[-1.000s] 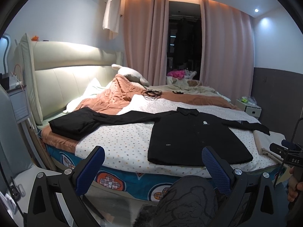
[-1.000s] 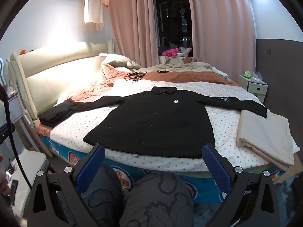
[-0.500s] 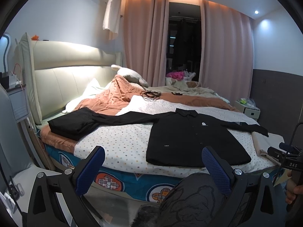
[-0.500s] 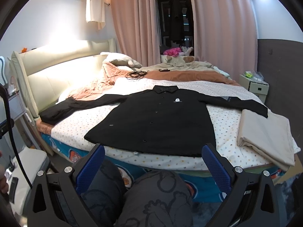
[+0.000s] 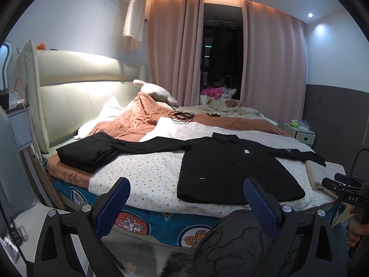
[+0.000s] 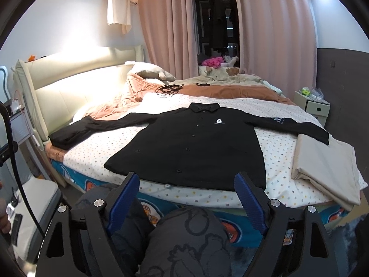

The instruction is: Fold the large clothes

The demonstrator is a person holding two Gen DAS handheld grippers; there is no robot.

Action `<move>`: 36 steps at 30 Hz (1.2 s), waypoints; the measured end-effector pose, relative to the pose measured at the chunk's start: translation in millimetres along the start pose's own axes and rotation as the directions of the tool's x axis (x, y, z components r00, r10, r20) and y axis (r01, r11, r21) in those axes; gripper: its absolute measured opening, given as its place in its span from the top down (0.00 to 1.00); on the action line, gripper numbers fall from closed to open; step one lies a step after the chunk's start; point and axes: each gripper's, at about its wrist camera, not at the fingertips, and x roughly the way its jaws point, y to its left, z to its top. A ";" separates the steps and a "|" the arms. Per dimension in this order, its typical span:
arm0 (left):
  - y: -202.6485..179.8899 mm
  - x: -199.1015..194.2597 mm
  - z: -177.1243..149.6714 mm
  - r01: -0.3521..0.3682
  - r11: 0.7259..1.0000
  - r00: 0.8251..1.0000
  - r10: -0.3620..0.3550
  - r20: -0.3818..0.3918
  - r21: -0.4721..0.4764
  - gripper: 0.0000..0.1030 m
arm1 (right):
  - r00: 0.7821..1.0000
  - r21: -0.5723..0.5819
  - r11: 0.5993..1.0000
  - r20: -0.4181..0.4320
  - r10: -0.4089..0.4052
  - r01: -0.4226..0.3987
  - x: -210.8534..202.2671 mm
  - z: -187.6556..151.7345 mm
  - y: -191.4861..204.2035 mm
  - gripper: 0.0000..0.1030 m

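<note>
Black shirt (image 6: 196, 143) lies flat, unfolded. Our right gripper (image 6: 186, 200) has just narrowed, empty; left gripper (image 5: 186, 204) gapes, empty. We judge folding not yet begun.

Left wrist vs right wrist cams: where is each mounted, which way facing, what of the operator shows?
Left wrist: on the left gripper, open, aimed across the bed from left of the spread black button-up shirt; a patterned grey knee shows.
Right wrist: on the right gripper, open, jaws just narrowed, nothing between, square to the shirt; both knees show.
Shared: shirt, bed, pink curtains.
</note>
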 end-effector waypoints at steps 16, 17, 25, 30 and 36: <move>-3.9 25.3 18.9 -0.007 1.000 0.999 0.007 0.044 0.018 0.02 | 1.000 -0.023 1.000 -0.022 -0.021 0.021 31.4 20.5 0.1 0.23; -3.9 28.9 20.8 -0.001 1.000 0.999 0.000 0.046 0.016 0.00 | 0.999 -0.027 0.999 -0.027 -0.026 0.025 35.9 23.2 0.1 0.21; 0.0 70.7 33.1 0.014 1.000 1.000 -0.014 -0.007 -0.006 0.00 | 0.999 -0.023 1.000 -0.034 -0.008 0.007 72.7 42.3 -4.4 0.08; 9.1 102.0 41.5 0.003 0.999 0.999 -0.005 -0.040 -0.044 0.00 | 0.998 0.017 0.999 -0.051 0.031 -0.030 101.7 56.5 -10.7 0.06; 28.6 137.6 51.0 -0.017 0.995 0.997 0.009 -0.083 -0.097 0.00 | 0.997 0.053 0.997 -0.062 0.050 -0.047 141.0 78.0 -11.6 0.06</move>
